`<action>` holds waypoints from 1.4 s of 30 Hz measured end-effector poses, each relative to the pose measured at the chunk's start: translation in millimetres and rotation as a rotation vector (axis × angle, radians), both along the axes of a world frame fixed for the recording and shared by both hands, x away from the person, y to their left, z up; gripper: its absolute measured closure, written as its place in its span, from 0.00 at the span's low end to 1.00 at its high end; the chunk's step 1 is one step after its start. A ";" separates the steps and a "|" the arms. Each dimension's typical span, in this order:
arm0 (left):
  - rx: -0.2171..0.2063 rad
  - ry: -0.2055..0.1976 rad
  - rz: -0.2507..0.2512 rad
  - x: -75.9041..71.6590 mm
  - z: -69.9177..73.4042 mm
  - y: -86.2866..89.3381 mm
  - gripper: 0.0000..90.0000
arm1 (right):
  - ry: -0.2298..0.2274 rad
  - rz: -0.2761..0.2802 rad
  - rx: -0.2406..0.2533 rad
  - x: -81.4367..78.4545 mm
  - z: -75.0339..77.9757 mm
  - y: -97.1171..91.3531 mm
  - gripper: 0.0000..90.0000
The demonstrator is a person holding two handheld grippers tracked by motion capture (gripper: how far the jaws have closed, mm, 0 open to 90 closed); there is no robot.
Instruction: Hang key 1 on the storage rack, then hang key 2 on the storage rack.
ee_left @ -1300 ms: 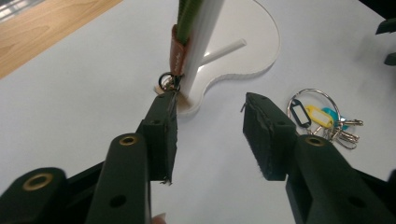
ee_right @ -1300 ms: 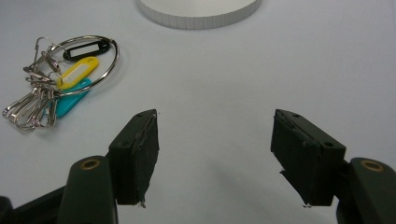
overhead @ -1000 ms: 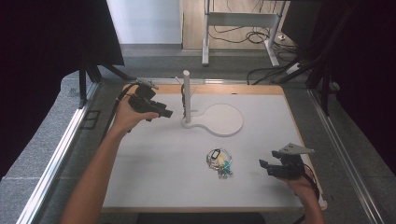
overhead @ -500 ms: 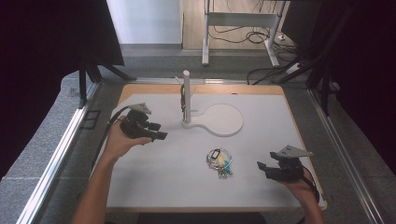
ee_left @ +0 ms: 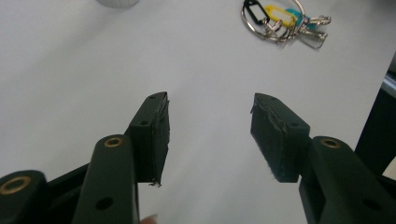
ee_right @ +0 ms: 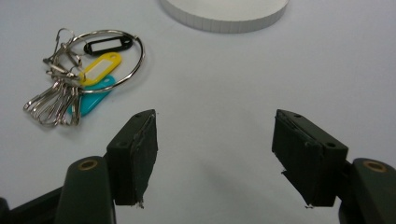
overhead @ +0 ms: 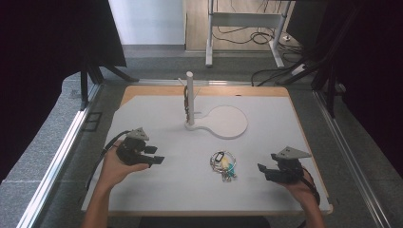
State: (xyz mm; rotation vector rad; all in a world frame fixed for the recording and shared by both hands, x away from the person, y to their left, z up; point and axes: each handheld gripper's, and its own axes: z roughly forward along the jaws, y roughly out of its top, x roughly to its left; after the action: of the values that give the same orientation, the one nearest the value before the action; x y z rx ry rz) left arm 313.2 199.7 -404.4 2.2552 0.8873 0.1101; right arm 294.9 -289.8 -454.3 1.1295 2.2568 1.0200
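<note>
**Both claws released, key bunch lying between them**

Your worktop (overhead: 157, 190) is a white sheet with a wooden edge showing along the far side. Toward its far middle stands a white stand (overhead: 223, 122): a flat round disc with an upright post (overhead: 190, 97) rising from a narrower neck at its left.

Your left claw (overhead: 159, 160) sits over the near-left part of the worktop, pointing right, and its jaws stand well apart with nothing between them; the left gripper view shows bare white surface in the gap. Your right claw (overhead: 261, 170) sits over the near-right part, pointing left, jaws likewise spread and holding nothing.

The key bunch (overhead: 223, 165) lies flat on the worktop between your two claws, nearer the right one and just in front of the disc. In the right gripper view it is a large thin metal ring (ee_right: 114, 58) carrying a black tag (ee_right: 108, 45), a yellow tag (ee_right: 100, 67) and a teal tag (ee_right: 91, 98), with a cluster of small silver clips (ee_right: 53, 100) fanned out to one side.
</note>
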 end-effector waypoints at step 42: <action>0.054 -0.004 -0.066 -13.1 -6.4 -3.6 0.48 | 0.265 0.140 -0.135 57.2 26.6 67.6 0.53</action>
State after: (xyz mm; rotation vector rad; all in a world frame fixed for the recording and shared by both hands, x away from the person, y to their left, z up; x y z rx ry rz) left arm 300.2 196.1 -410.9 2.3309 0.8158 0.1095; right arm 352.0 -222.1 -427.7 1.1175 2.6019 0.7932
